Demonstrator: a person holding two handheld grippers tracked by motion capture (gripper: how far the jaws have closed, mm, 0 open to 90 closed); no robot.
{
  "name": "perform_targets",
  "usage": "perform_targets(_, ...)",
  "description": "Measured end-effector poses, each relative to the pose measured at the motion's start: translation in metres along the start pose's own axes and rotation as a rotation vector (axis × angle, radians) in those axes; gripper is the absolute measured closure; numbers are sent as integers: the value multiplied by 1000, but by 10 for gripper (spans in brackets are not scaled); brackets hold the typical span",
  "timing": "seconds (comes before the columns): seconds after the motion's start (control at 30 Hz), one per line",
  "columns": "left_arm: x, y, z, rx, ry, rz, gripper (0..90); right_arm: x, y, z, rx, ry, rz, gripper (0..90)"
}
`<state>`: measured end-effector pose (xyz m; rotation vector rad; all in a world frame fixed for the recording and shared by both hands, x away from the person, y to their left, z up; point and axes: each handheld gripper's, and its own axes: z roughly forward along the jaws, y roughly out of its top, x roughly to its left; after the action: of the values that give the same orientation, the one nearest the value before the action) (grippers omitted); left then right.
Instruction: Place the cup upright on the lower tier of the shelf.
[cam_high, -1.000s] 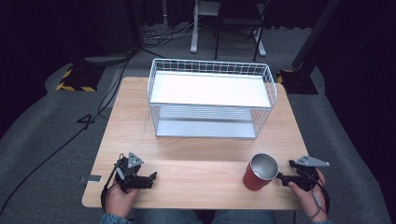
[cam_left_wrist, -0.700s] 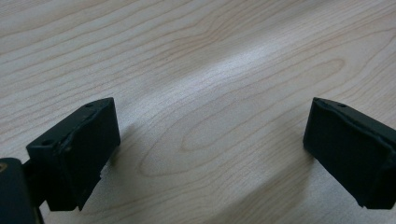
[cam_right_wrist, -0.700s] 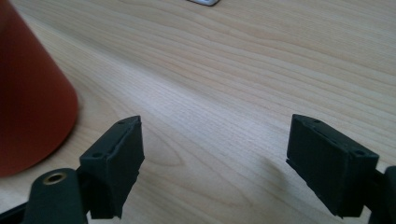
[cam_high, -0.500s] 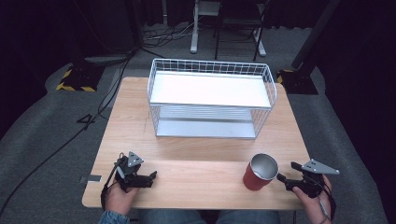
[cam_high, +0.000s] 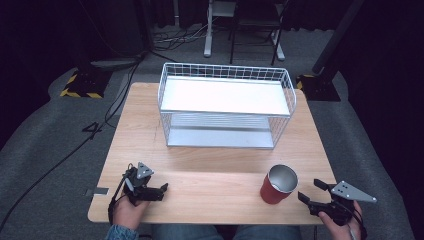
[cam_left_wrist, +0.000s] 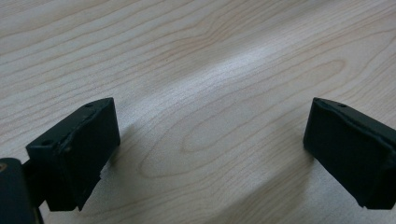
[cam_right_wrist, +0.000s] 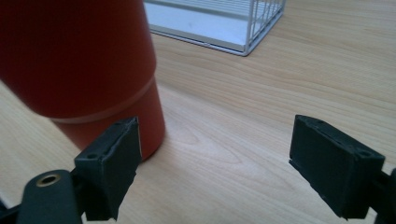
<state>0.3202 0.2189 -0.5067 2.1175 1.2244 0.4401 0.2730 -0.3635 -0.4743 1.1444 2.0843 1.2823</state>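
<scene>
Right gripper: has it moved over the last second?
Yes. The right gripper has pulled back from the red metal-lined cup, toward the wooden table's near right corner.

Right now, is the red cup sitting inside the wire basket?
No, the red cup stands on the bare wooden table, nearer the person than the white wire basket and apart from it.

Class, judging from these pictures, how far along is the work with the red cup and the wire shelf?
Nothing looks done: the red cup stands upright on the table, and the wire shelf holds nothing. In hand: the right hand-held gripper sits open beside the cup, not gripping it; the left hand-held gripper rests open on bare wood. Any grasping or moving remains.
</scene>
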Motion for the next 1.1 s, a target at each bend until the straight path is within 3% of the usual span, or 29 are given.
perform_targets(0.53, -1, 2, 2, 1, 6, -1, 28, 32, -5, -9, -54, 101, -42, 159)
perform_targets(0.9, -1, 2, 2, 0, 5, -2, 28, 50, -4, 15, -60, 146, -72, 159)
perform_targets(1.1, -1, 2, 2, 1, 5, -2, 28, 53, -1, 28, -54, 158, -93, 159)
